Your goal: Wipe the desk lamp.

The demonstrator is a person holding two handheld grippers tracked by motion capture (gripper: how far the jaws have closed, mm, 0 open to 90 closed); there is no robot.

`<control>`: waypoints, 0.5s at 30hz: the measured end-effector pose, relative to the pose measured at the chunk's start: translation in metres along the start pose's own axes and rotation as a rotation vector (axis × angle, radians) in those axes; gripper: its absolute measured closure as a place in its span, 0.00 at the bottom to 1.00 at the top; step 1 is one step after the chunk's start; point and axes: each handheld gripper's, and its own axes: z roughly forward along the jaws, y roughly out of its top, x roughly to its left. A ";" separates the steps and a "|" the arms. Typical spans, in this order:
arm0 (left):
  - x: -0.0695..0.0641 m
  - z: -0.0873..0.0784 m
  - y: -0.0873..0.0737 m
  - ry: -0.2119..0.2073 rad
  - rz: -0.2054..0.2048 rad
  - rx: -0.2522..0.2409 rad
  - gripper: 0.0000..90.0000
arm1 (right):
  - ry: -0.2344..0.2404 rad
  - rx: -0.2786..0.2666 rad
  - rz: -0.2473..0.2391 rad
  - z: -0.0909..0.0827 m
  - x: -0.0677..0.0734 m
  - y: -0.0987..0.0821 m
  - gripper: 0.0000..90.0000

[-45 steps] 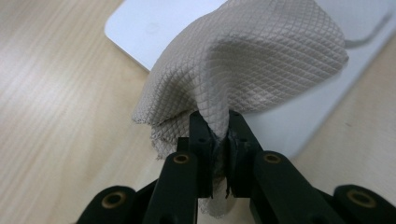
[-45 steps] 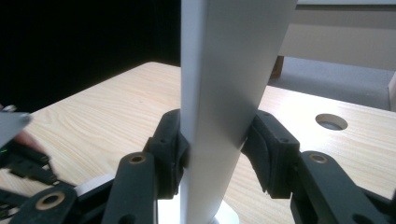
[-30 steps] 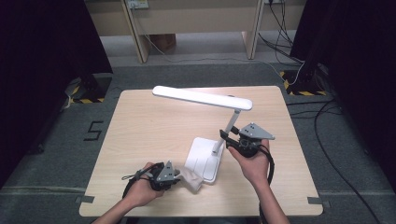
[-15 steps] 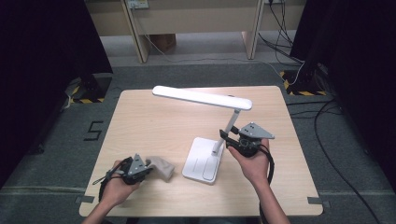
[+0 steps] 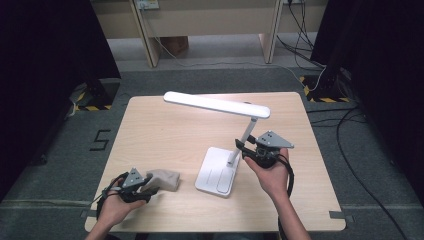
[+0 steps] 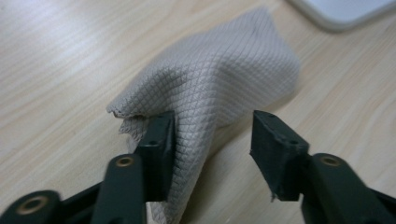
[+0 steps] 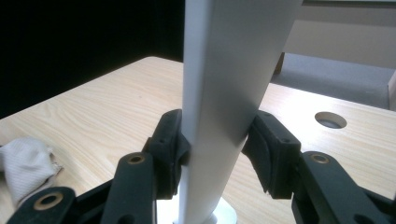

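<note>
The left tool [image 6: 212, 154] has just been opening: its jaws now stand spread, and the beige cloth [image 6: 219, 79] lies crumpled on the tabletop [image 5: 165, 130] between them, touching only one jaw. The cloth is near the front left corner, just beside the lamp's white base [image 5: 216, 172]. The right tool [image 7: 215, 149] pinches the upright lamp arm [image 7: 229, 84] above this base
</note>
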 end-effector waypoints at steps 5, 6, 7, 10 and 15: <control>-0.005 -0.014 0.012 -0.001 -0.014 -0.046 0.40 | 0.003 0.002 0.006 -0.002 0.002 -0.001 0.57; -0.006 -0.016 0.013 -0.003 -0.018 -0.051 0.39 | -0.001 0.001 0.005 -0.003 0.002 -0.001 0.57; -0.008 -0.019 0.016 -0.010 -0.030 -0.065 0.39 | -0.002 -0.003 0.009 -0.004 0.002 -0.001 0.57; -0.013 -0.026 0.022 -0.013 -0.040 -0.105 0.39 | -0.012 -0.009 0.009 -0.007 0.003 -0.003 0.56; -0.023 -0.024 0.035 -0.095 -0.067 -0.180 0.44 | -0.010 0.005 0.032 -0.015 0.006 -0.011 0.54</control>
